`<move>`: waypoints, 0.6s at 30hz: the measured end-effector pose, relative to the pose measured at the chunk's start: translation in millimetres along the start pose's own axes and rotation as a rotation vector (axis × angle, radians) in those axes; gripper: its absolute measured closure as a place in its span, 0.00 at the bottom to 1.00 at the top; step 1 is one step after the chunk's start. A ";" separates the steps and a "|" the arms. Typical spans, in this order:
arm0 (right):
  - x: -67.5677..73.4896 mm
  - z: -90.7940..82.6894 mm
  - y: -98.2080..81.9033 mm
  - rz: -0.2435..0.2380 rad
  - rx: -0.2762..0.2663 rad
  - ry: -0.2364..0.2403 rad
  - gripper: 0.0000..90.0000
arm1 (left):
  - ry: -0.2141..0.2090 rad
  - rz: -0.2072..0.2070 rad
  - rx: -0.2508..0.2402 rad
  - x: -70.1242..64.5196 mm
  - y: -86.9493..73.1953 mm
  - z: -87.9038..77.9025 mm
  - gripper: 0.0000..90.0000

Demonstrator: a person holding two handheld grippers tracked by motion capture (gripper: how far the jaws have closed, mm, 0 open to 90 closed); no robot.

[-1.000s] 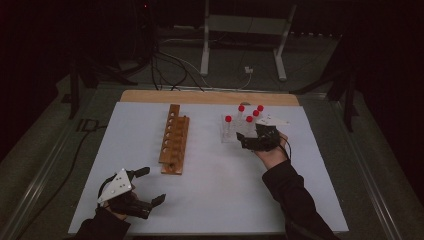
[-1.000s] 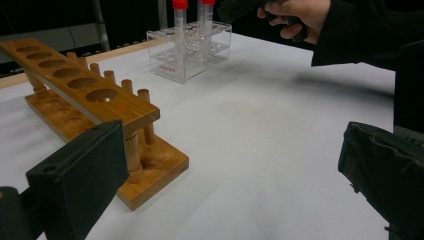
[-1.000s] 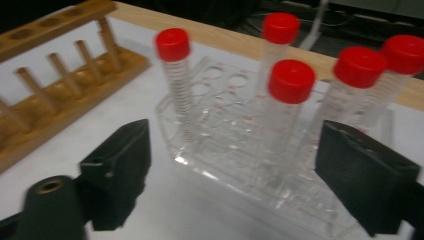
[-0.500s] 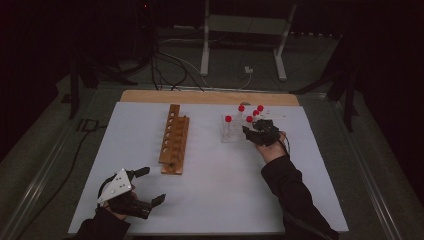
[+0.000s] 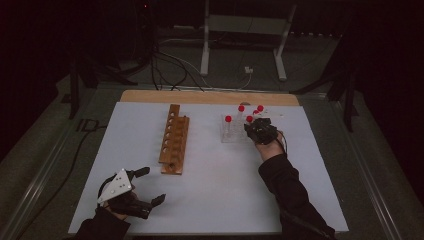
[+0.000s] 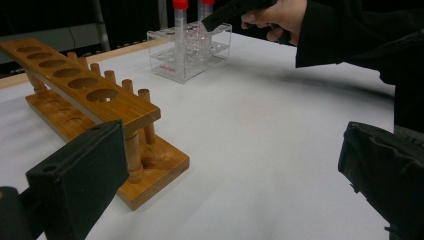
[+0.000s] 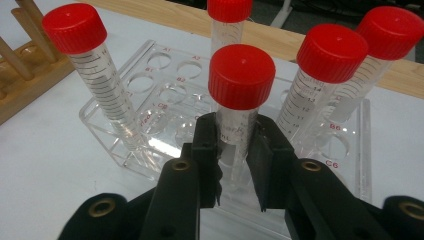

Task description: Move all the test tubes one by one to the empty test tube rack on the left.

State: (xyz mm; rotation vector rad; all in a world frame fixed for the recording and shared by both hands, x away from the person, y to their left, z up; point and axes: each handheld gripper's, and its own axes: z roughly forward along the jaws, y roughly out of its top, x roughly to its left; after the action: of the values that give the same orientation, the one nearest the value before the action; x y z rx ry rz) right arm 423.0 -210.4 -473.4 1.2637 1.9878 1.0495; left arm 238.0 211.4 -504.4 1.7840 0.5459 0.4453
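While the left gripper (image 5: 131,192) was held low at the near left corner of the white bench (image 5: 215,200), its jaws stood wide apart with nothing between them. At the far right of the bench, the right gripper (image 7: 234,150) had just been closing, and its jaws were clamped on a red-capped tube (image 7: 239,100) standing in the clear plastic rack (image 7: 122,132). Four other red-capped tubes (image 7: 95,70) were seen around it, one cut off at the top edge of the right gripper view. The clamped tube's lower end was hidden behind the jaws. A wooden rack (image 5: 175,140) lay between the two grippers, its holes empty. Beyond the bench, the room was too dark to be made out.
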 end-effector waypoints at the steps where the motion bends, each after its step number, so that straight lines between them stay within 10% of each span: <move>1: 0.4 -0.1 0.3 -0.003 0.003 -0.001 0.83 | -0.001 0.000 0.000 -0.1 0.0 0.0 0.00; 18: 3.1 -22.1 18.1 -0.060 -0.049 -0.013 0.83 | 0.018 0.003 -0.001 -0.4 1.1 -0.2 0.00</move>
State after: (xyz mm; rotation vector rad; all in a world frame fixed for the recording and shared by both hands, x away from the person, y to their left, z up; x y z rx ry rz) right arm 413.3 -210.1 -446.5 1.1756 1.9659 1.0513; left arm 237.7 211.0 -503.3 1.7820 0.5556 0.4644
